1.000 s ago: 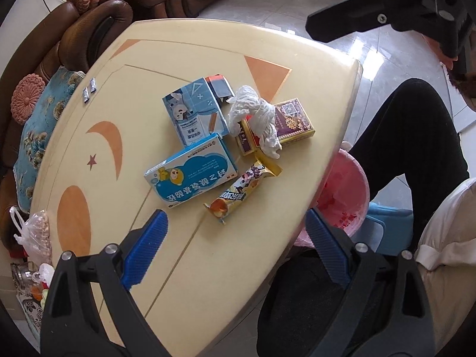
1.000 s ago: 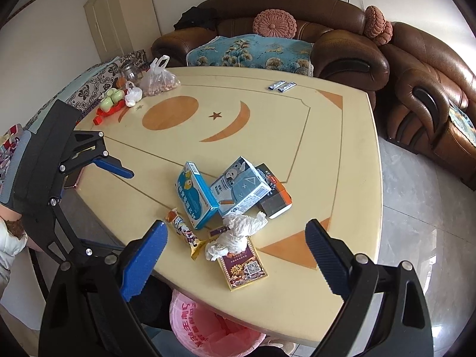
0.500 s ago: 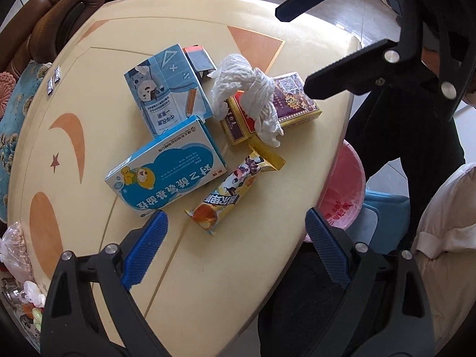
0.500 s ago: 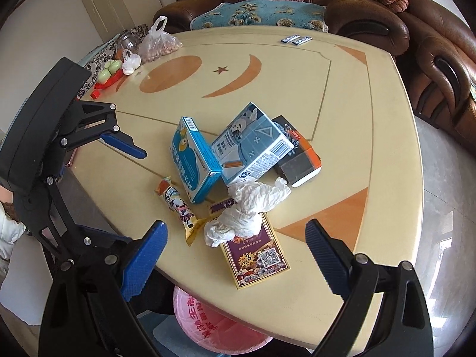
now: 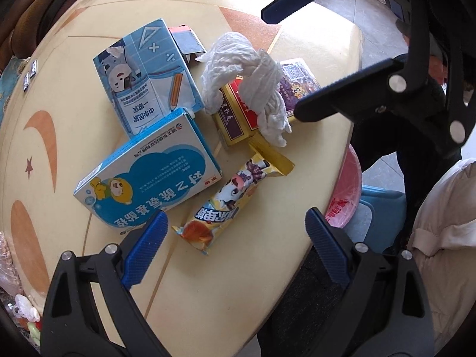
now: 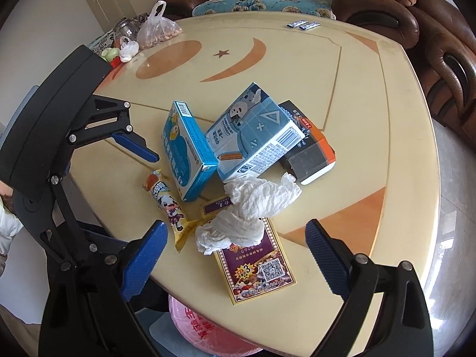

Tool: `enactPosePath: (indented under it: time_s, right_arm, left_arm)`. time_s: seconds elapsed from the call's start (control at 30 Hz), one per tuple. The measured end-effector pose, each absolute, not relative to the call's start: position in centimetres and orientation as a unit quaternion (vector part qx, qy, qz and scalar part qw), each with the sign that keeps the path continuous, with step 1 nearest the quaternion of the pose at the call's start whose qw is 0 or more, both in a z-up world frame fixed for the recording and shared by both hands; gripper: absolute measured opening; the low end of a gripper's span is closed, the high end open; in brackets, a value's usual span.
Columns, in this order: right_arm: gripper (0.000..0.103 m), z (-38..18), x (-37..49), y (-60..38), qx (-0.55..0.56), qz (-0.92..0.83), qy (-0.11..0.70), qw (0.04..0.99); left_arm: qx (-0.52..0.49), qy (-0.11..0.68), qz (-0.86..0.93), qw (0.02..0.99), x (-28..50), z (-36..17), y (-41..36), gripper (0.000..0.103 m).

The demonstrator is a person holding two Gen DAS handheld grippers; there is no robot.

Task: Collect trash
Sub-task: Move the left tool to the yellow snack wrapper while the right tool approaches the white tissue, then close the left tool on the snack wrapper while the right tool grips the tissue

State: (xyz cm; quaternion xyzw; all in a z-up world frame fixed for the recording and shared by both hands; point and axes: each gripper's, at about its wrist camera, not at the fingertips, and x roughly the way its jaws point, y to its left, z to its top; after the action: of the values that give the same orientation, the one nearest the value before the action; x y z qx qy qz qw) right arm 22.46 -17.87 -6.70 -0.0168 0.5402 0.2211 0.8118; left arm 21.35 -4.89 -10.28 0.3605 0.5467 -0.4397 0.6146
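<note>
On the cream table (image 6: 372, 125), near its front edge, your trash lay in one cluster: a crumpled tissue (image 6: 253, 208) rested on a purple card box (image 6: 255, 264), touching a snack wrapper (image 5: 226, 202). Behind them leaned a blue medicine box (image 5: 148, 178) against a pale blue carton (image 5: 142, 80), with a dark box (image 6: 309, 145) just beside it. Your left gripper (image 5: 235, 247) hovered over the wrapper, fingers spread wide and empty. Your right gripper (image 6: 235, 255) hung above the tissue, equally wide apart. A pink-lined bin (image 6: 208, 330) sat below the table's edge.
</note>
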Motion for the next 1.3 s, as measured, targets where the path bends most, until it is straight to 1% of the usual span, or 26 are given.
enactPosePath:
  time_s: [0.27,0.4,0.53,0.57,0.6,0.67,0.87,0.9,1.03,1.13,1.2,1.23,1.3]
  right_arm:
    - [0.091,-7.7,23.0,-17.8,-0.009,0.226,0.544,0.808]
    - [0.083,-8.2,23.4,-17.8,-0.003,0.227,0.549,0.804]
    - [0.081,-8.7,23.6,-17.7,-0.003,0.224,0.552,0.804]
    - [0.080,-8.8,23.6,-17.7,-0.005,0.223,0.552,0.804]
    - [0.077,-8.9,23.7,-17.7,-0.005,0.222,0.551,0.804]
    - [0.074,-9.0,24.0,-17.7,-0.001,0.223,0.553,0.803]
    - [0.073,-9.5,24.2,-17.5,0.001,0.219,0.554,0.803]
    - [0.072,-9.5,24.2,-17.5,0.001,0.219,0.554,0.803]
    - [0.070,-9.7,24.4,-17.2,-0.003,0.218,0.556,0.802]
    - [0.069,-9.8,24.5,-17.1,-0.004,0.217,0.556,0.802]
    - [0.069,-9.9,24.6,-17.1,-0.003,0.215,0.556,0.803]
    - [0.069,-10.0,24.6,-17.1,-0.002,0.214,0.557,0.803]
    - [0.068,-10.2,24.7,-17.1,-0.001,0.210,0.558,0.802]
  left_arm:
    - [0.347,0.559,-0.445,0.608,22.5,-10.9,-4.6,0.091]
    - [0.338,0.565,-0.459,0.596,22.7,-11.2,-4.4,0.091]
    - [0.332,0.573,-0.462,0.589,22.7,-11.7,-4.5,0.091]
    - [0.329,0.575,-0.465,0.587,22.6,-11.9,-4.5,0.089]
    - [0.325,0.580,-0.465,0.585,22.7,-12.0,-4.6,0.086]
    - [0.320,0.582,-0.464,0.586,22.6,-12.0,-4.6,0.086]
    - [0.318,0.587,-0.458,0.587,23.0,-12.5,-4.7,0.084]
    - [0.323,0.588,-0.452,0.588,22.9,-12.8,-4.8,0.082]
    - [0.337,0.580,-0.449,0.590,22.4,-13.2,-5.3,0.078]
    - [0.342,0.577,-0.443,0.595,22.2,-13.3,-5.4,0.073]
    - [0.345,0.574,-0.434,0.603,22.2,-13.3,-5.4,0.066]
    - [0.346,0.574,-0.428,0.607,22.2,-13.4,-5.5,0.064]
    - [0.351,0.570,-0.414,0.617,22.1,-13.3,-5.5,0.053]
